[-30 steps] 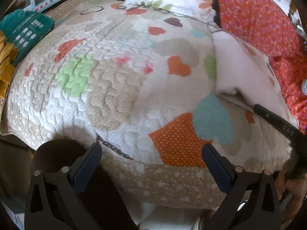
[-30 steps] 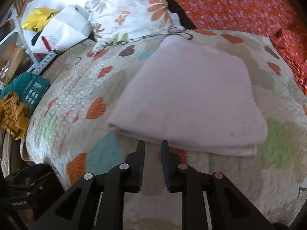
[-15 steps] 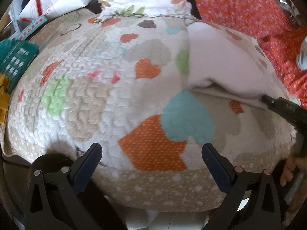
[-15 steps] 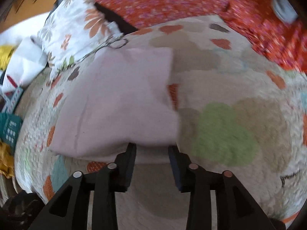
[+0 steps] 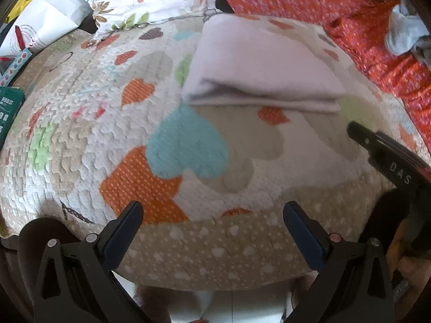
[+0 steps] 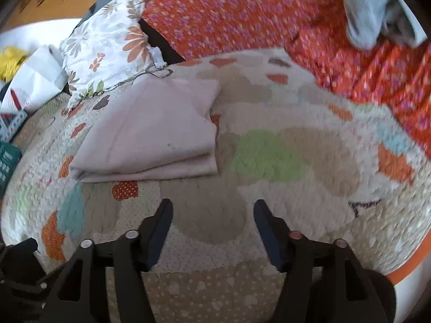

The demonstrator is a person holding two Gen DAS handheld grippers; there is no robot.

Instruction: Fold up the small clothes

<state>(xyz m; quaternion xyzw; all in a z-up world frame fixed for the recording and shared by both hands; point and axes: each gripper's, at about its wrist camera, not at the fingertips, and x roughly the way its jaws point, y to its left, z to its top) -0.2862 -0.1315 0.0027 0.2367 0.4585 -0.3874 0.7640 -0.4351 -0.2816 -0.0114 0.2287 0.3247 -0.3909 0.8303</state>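
Note:
A pale pink cloth (image 5: 258, 70) lies folded in a flat rectangle on the heart-patterned quilt (image 5: 107, 107). It also shows in the right wrist view (image 6: 153, 134), left of centre. My left gripper (image 5: 212, 215) is open and empty, near the quilt's front edge, short of the cloth. My right gripper (image 6: 211, 212) is open and empty, just in front of and right of the cloth's near edge. The right gripper also shows in the left wrist view (image 5: 388, 156) at the right side.
A floral pillow (image 6: 107, 45) lies behind the cloth. An orange flowered blanket (image 6: 242, 13) covers the back and right. A grey garment (image 6: 369, 13) lies on it at the far right. White bags (image 5: 45, 24) and a teal box (image 5: 8, 107) sit at the left.
My right gripper has opened and drawn back from the folded cloth, swinging right. My left gripper has stayed open and turned right, bringing the cloth into view.

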